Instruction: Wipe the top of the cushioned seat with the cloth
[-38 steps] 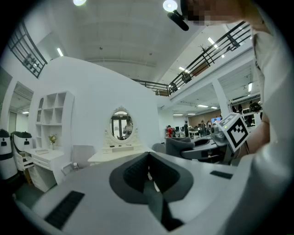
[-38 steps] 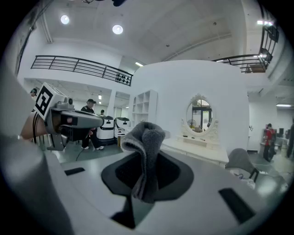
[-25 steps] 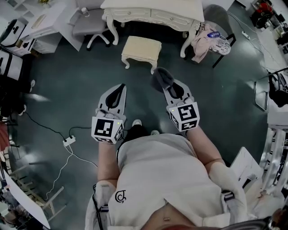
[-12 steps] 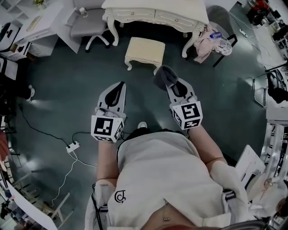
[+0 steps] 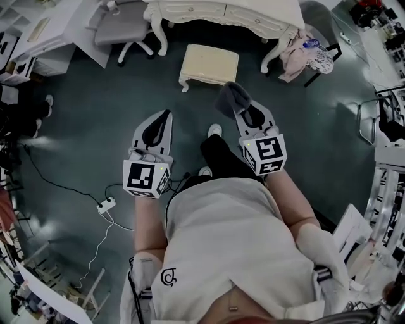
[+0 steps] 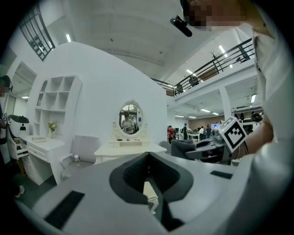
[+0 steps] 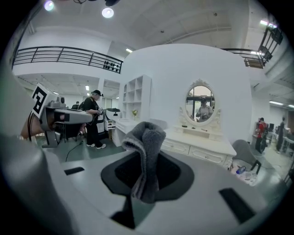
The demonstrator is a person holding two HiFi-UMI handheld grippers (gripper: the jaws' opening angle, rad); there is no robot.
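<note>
The cushioned seat [image 5: 209,64] is a cream stool with carved legs, standing on the dark floor in front of the dressing table [image 5: 228,10]. My right gripper [image 5: 235,105] is shut on a grey cloth [image 5: 228,97], which sticks up folded between its jaws [image 7: 145,153]. It hangs in the air short of the stool's near right corner. My left gripper [image 5: 164,118] is shut with nothing in it, held further back and left. A sliver of the stool [image 6: 149,191] shows below its jaws in the left gripper view.
A grey chair [image 5: 124,28] stands left of the dressing table; another chair draped with clothes [image 5: 302,54] stands at its right. A power strip [image 5: 106,205] and cables lie on the floor at left. The person's leg and shoe [image 5: 215,130] are between the grippers.
The person has stepped forward toward the stool, one leg swinging out between the grippers. Both grippers have come a little nearer the stool, the cloth still held.
</note>
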